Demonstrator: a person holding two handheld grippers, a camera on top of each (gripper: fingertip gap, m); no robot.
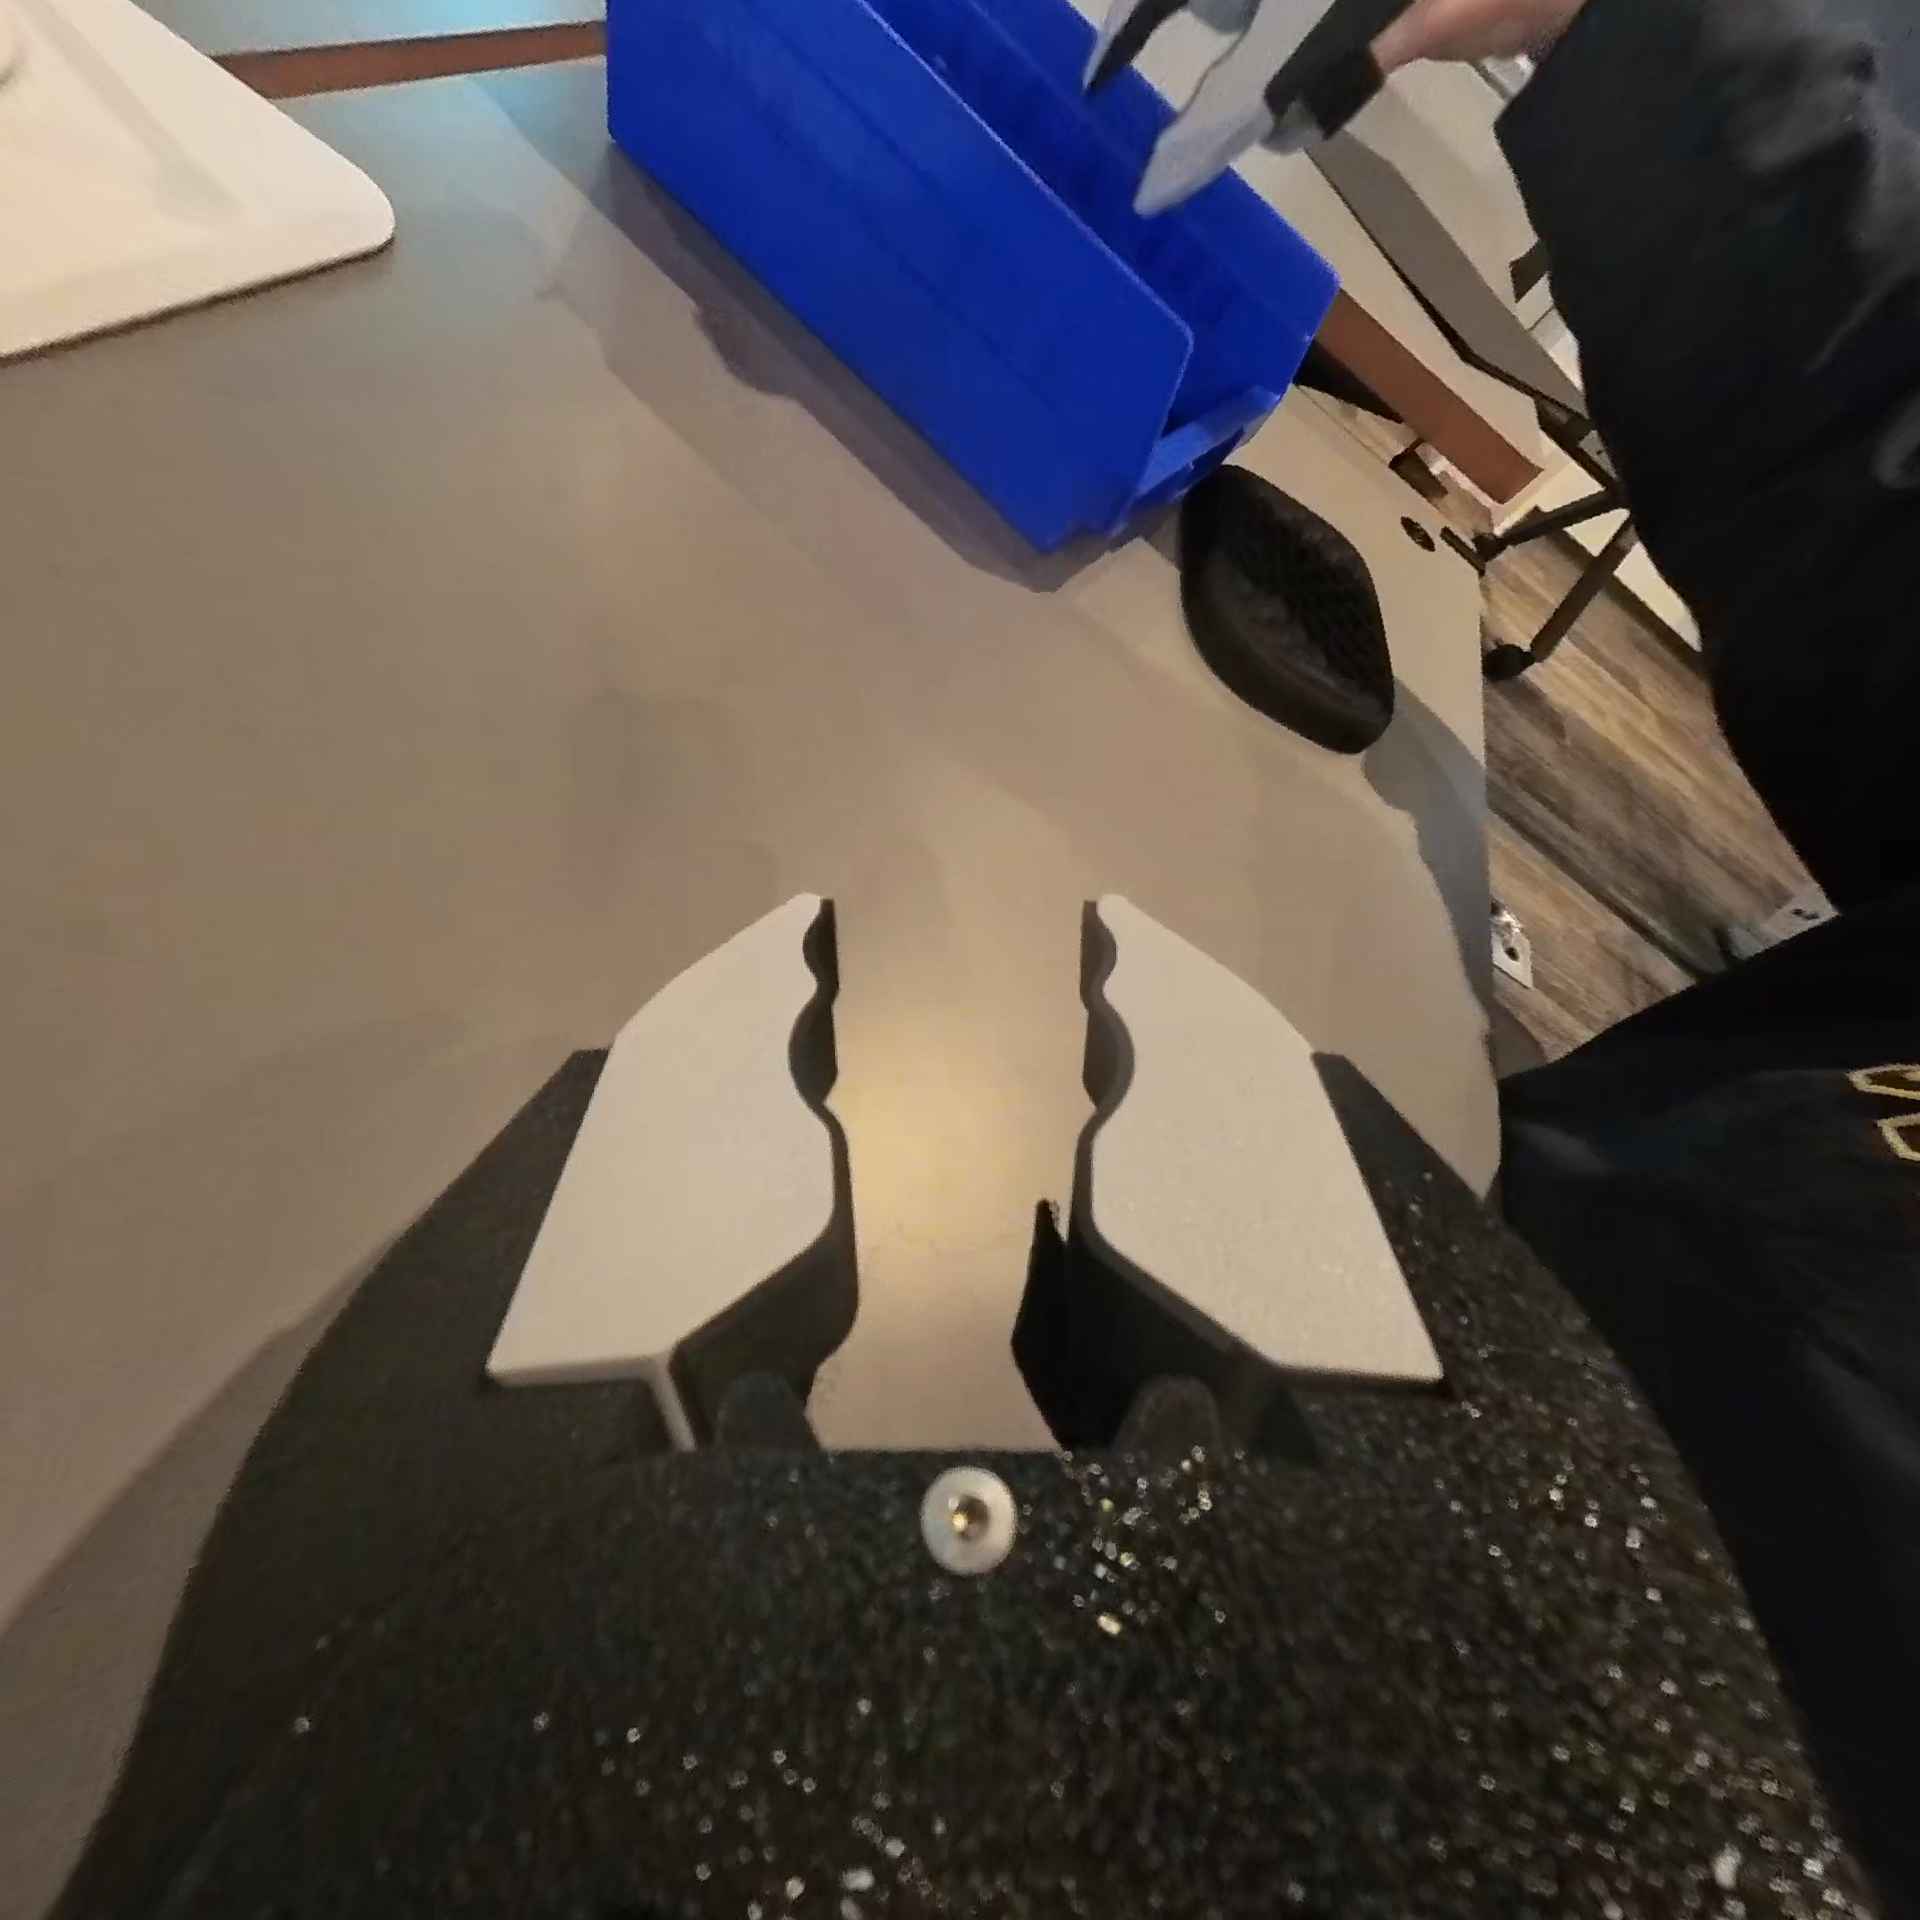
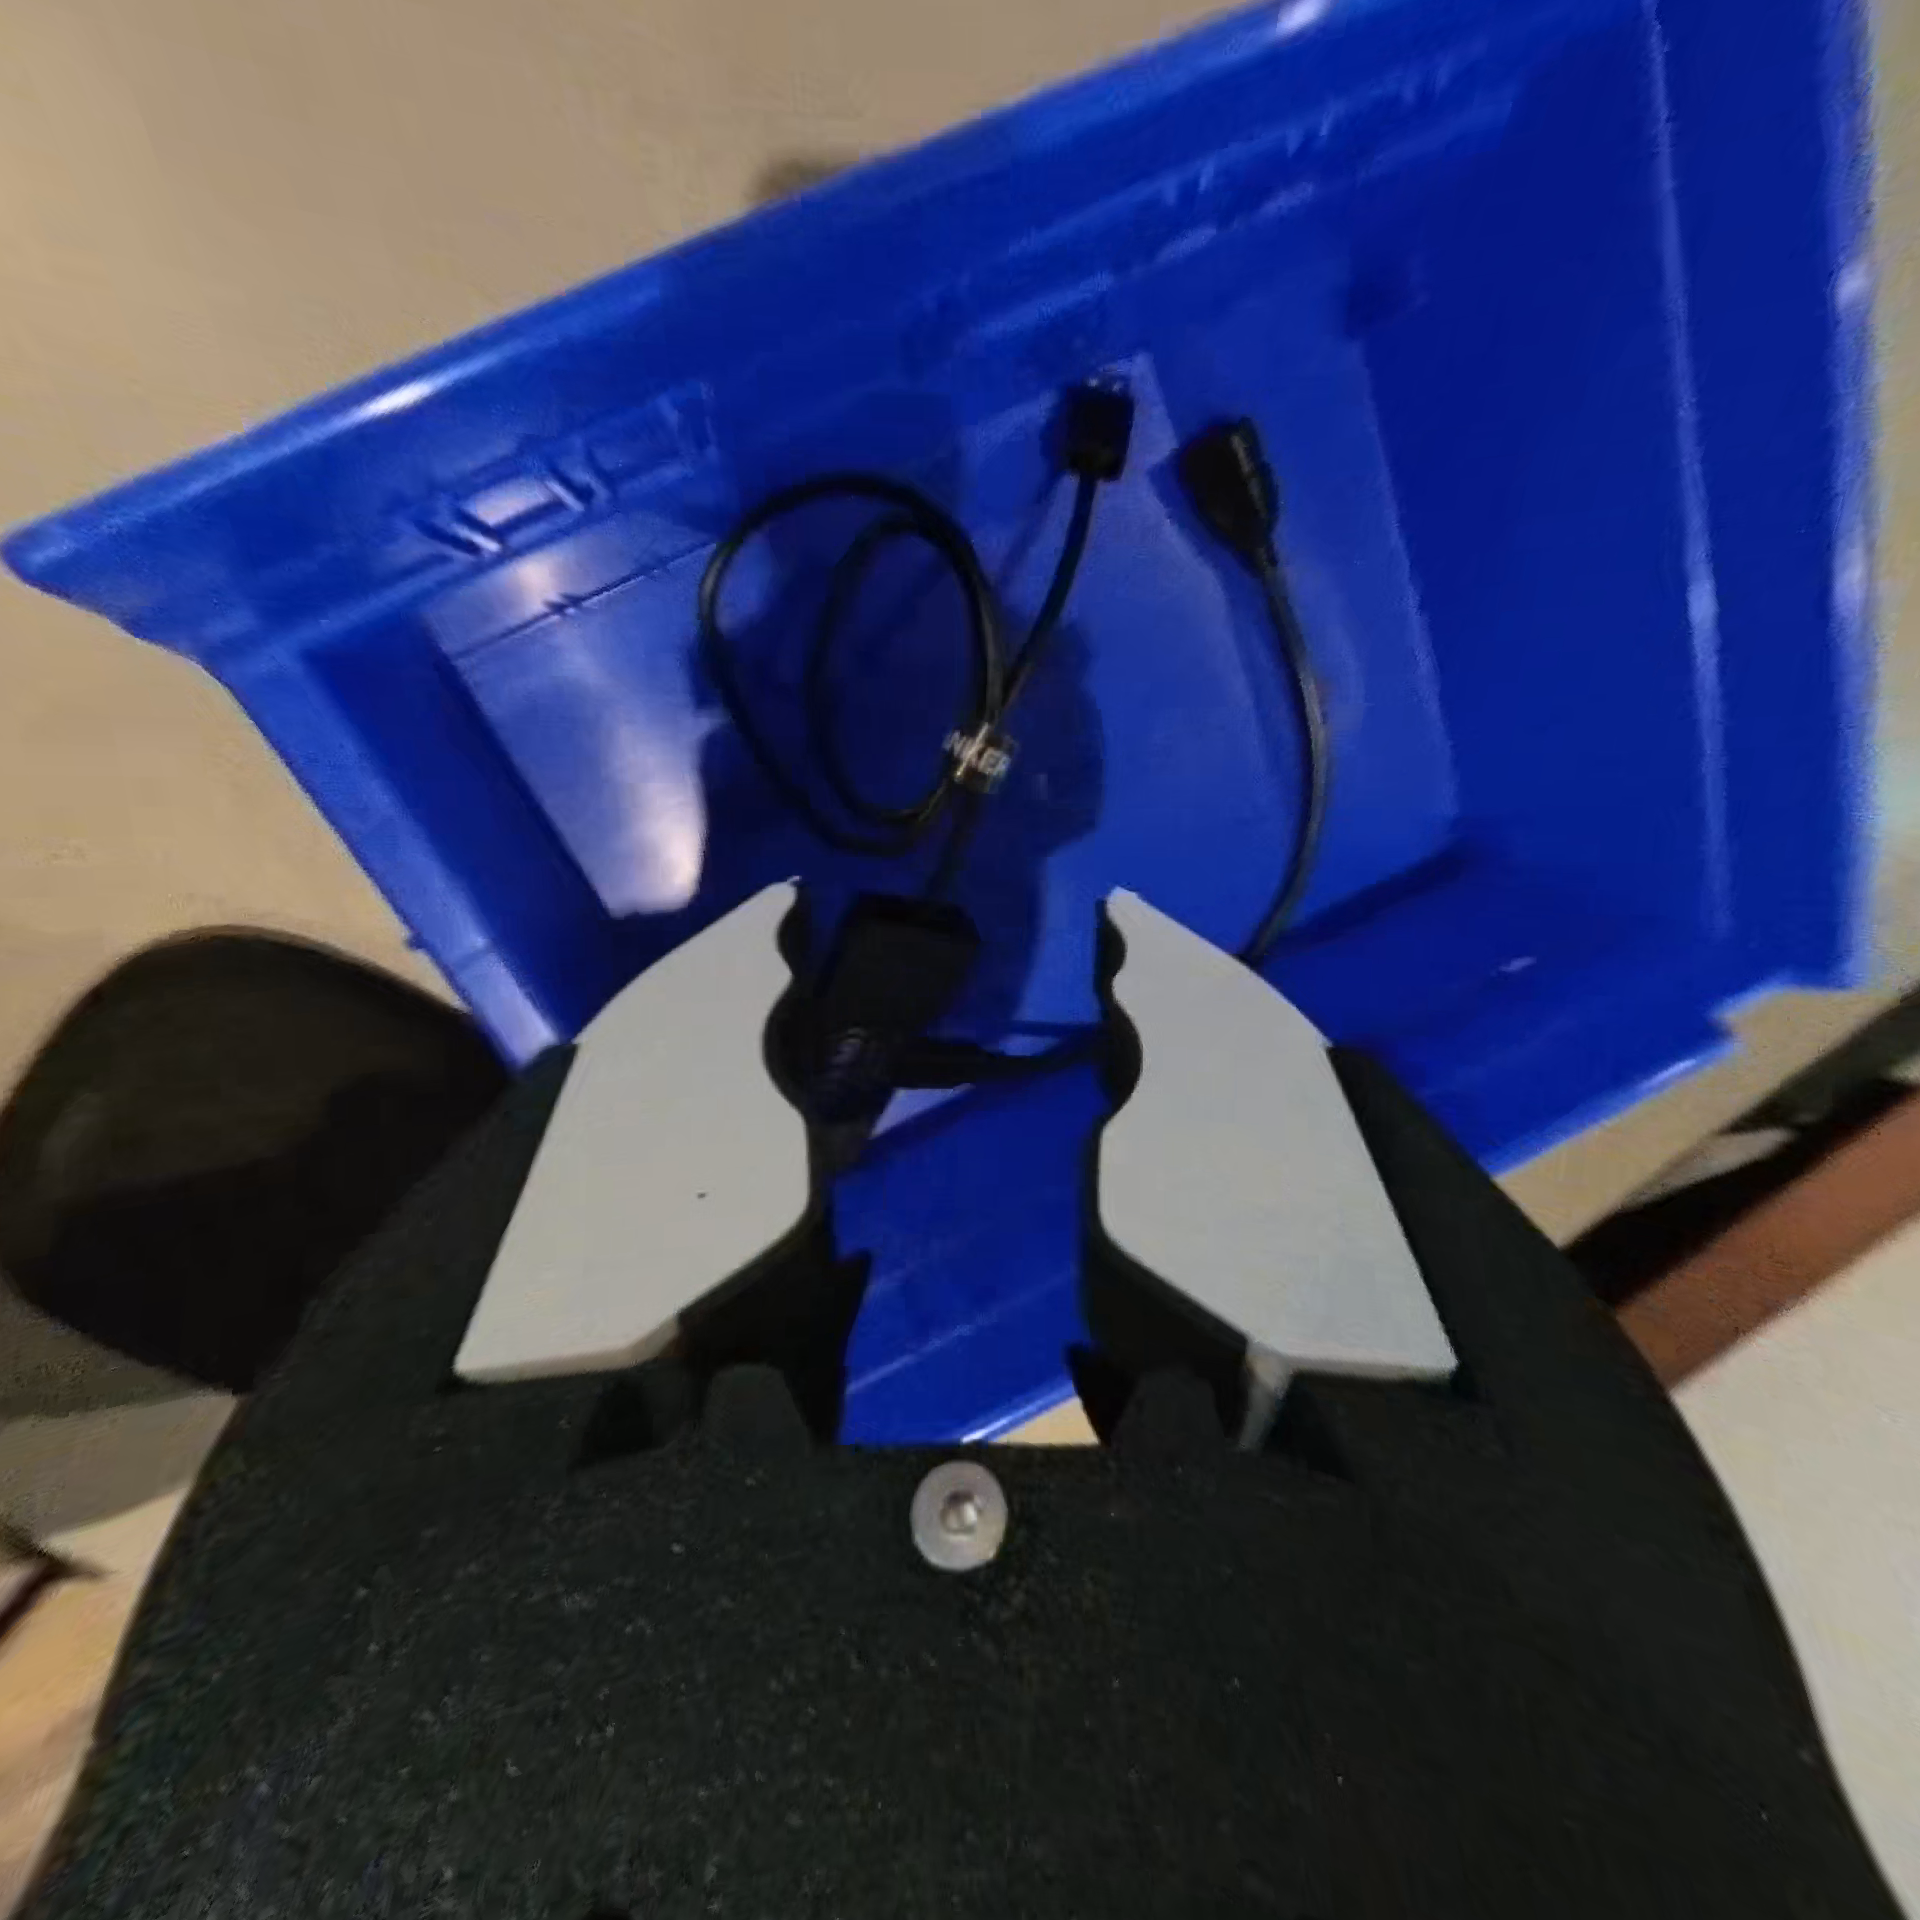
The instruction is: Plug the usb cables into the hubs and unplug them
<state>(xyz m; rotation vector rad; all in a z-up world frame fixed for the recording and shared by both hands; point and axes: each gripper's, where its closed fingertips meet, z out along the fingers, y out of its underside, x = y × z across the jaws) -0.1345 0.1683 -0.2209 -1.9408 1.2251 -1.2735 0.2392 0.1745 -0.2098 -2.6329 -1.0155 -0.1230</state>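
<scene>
Left wrist view: low over the smooth grey desk (image 1: 416, 727), facing forward and slightly down, blue plastic bin (image 1: 914, 270) far ahead, seen from outside. Right wrist view: close above that same bin (image 2: 1558, 520), looking steeply down into it. Shared by both: the bin, the desk, and a black rounded mesh object (image 1: 1288, 623) beside the bin (image 2: 208, 1143).

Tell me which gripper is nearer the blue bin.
Right. The right gripper hangs open directly over the blue bin, fingers aimed at the black cables inside. The left gripper, also open, sits back over the bare table, short of the bin.
</scene>
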